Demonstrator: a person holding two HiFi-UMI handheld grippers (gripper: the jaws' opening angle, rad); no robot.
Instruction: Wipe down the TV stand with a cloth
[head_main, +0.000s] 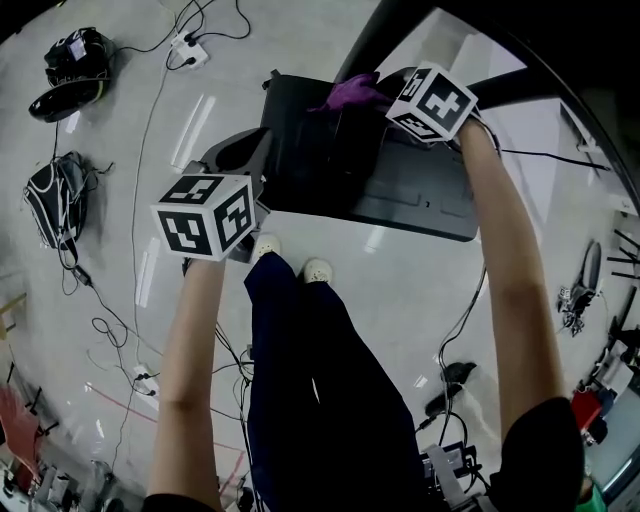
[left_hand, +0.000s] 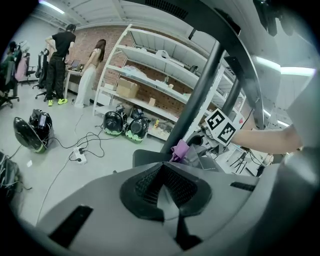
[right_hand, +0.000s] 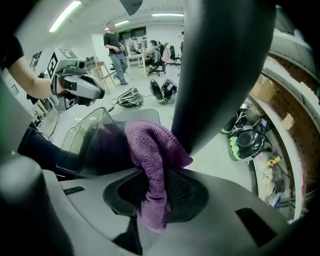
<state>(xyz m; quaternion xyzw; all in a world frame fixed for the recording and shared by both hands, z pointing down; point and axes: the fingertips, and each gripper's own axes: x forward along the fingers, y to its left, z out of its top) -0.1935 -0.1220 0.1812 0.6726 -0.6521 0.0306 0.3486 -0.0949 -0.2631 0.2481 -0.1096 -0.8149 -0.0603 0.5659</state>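
The black TV stand has a flat base (head_main: 400, 190) on the floor and a thick dark pole (head_main: 385, 35) rising from it. My right gripper (head_main: 368, 95) is shut on a purple cloth (head_main: 350, 93), which rests against the foot of the pole (right_hand: 220, 70). In the right gripper view the cloth (right_hand: 150, 150) hangs out of my jaws (right_hand: 152, 195) over the glossy base (right_hand: 85, 140). My left gripper (head_main: 245, 150) hovers by the base's left edge, shut with nothing in it (left_hand: 162, 185). From there I see the cloth (left_hand: 179, 149) and the pole (left_hand: 200, 95) ahead.
The person's feet (head_main: 290, 258) stand just in front of the base. Cables and a power strip (head_main: 190, 52) run across the floor, with bags (head_main: 60, 195) and helmets (head_main: 75, 60) at the left. Shelving (left_hand: 165, 65) stands behind the stand, and people (left_hand: 60, 65) are far off.
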